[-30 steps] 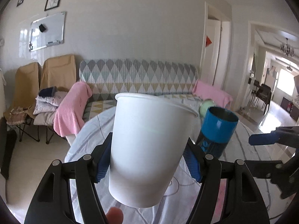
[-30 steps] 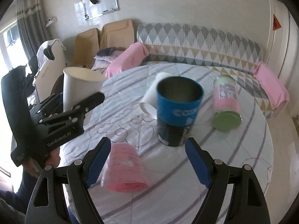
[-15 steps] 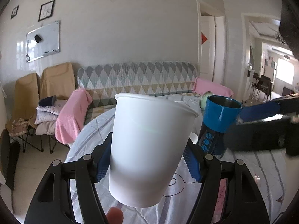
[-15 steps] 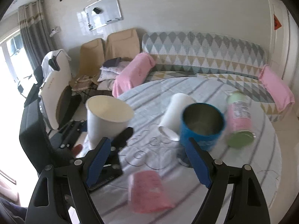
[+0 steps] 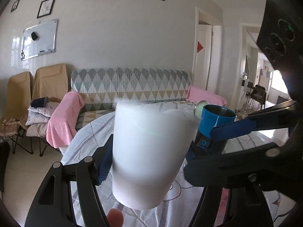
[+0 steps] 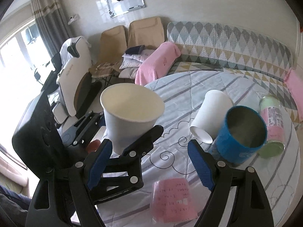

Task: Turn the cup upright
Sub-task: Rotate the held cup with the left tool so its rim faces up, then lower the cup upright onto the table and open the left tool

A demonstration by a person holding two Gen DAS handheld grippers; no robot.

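Left gripper (image 5: 147,162): a white paper cup (image 5: 149,151) is pinched between its blue pads, one pad on each side of the cup wall. A fingertip is seen at the bottom edge of the left wrist view.
White paper cup: held upright in the air, mouth up, above the near left edge of the tabletop (image 6: 189,87). Its outline is blurred in the left wrist view; in the right wrist view (image 6: 130,113) the open rim and pale inside are seen clearly.
Right gripper (image 6: 149,166): spread wide, with nothing between its blue pads. It is held over the near edge of the tabletop, just right of the held cup.
Tabletop: round, covered by a pale cloth with grey stripes and black swirl drawings.
Second white cup (image 6: 210,117): laid on its side near the middle of the tabletop, mouth turned toward the near edge, touching or just beside the blue tumbler; which cannot be told.
Blue tumbler (image 6: 242,134): stood upright, mouth open, toward the right side of the tabletop.
Pink cup (image 6: 174,200): set mouth down at the near edge, between the right gripper's fingers in view.
Green-lidded can (image 6: 272,124): laid on its side behind the tumbler, near the right edge.
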